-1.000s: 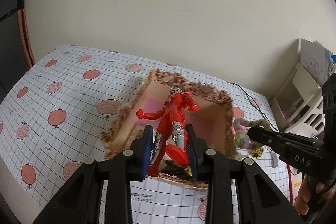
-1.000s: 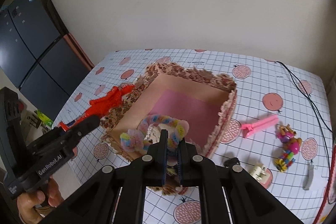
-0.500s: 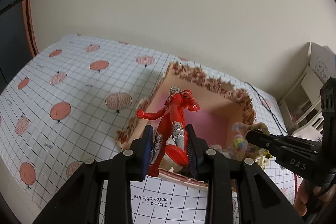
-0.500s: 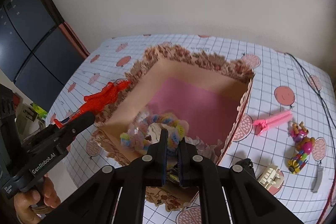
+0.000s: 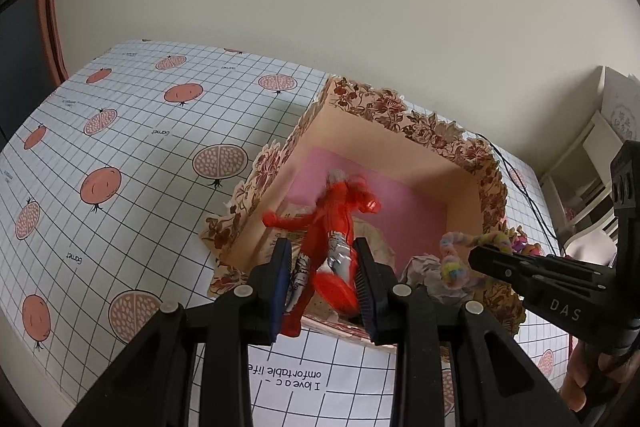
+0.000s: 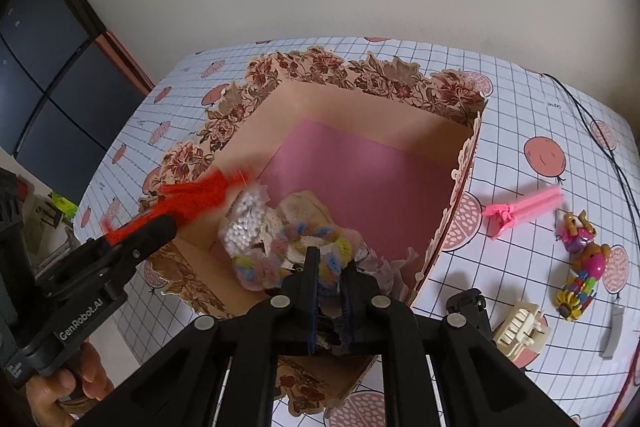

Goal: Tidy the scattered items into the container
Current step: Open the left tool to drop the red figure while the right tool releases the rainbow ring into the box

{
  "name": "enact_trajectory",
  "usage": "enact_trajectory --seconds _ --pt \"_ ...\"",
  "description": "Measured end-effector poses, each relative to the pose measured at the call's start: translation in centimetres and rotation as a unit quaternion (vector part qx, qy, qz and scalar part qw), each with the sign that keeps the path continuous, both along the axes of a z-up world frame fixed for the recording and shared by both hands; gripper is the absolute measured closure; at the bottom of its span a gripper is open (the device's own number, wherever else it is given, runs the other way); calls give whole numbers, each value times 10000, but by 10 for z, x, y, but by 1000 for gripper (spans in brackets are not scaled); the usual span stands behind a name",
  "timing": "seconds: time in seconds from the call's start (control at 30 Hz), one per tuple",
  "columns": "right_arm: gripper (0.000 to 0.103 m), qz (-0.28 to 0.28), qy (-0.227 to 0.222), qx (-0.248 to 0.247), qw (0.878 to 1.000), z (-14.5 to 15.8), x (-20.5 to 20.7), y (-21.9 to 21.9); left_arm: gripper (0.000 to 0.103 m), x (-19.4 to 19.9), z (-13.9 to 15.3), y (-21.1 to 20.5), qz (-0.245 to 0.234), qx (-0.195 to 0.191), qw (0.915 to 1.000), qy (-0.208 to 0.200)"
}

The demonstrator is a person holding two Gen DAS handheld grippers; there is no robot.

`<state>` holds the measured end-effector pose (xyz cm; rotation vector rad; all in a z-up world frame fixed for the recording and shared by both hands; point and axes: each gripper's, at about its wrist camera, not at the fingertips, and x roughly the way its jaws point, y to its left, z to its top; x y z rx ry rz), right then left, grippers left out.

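The left gripper (image 5: 322, 281) clamps a red figure (image 5: 334, 223) by its legs, blue pads pressed on either side. The figure hangs head-first over the near left corner of the box (image 5: 404, 125), its head and arms blurred above the pink floor.

The right gripper (image 6: 330, 275) pinches a fuzzy pastel loop (image 6: 280, 251), its narrow jaws just starting to part with the loop between them. The loop hangs inside the near part of the box (image 6: 360, 75), right over a crumpled packet (image 6: 246, 221) of white beads and some paper already lying there. In the left wrist view the same loop (image 5: 456, 259) shows at the tip of the right gripper (image 5: 478, 255), just inside the box's near right wall.

The box is open-topped, with floral scalloped edges, and stands on a table (image 5: 132, 155) covered in a grid cloth printed with pomegranates.

Right of the box, on the cloth, lie a pink clip (image 6: 524, 209), a bright bead toy (image 6: 582, 263), a cream hair claw (image 6: 520, 327), a grey strip (image 6: 614, 331) and a black cable (image 6: 592, 131) along the far right. The clip is nearest the box; the rest sit well apart from it.

A hand (image 6: 66, 393) holds the left gripper's grip at the near left.
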<state>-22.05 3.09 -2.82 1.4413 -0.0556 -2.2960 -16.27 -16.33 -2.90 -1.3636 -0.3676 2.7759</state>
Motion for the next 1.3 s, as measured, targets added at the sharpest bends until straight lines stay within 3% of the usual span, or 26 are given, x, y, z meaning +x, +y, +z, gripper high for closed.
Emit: enact_trajectory --seconds 0.17,0.3,0.47,0.8,1.13,1.2,1.3 --pt "88 -65 -54 -102 9999 0 -1 5 67 0 0 0 19 1 10000 -31" --pt "66 -71 -121 -143 9998 0 0 8 60 1 -1 0 41 25 9999 -91" --pt "64 31 -64 -103 9999 5 4 6 53 1 -1 5 33 -65 9999 -121" --pt "62 -10 32 -177 9998 21 12 18 53 6 8 10 40 -112 9999 -82" --pt "61 -109 273 -323 9990 50 26 43 52 14 36 29 -36 -242 9997 70" --pt "50 -168 320 -338 9988 56 30 52 49 17 44 36 -60 -293 9995 117" --pt "48 -266 377 -356 9983 64 36 68 43 21 54 46 -91 -344 9992 188"
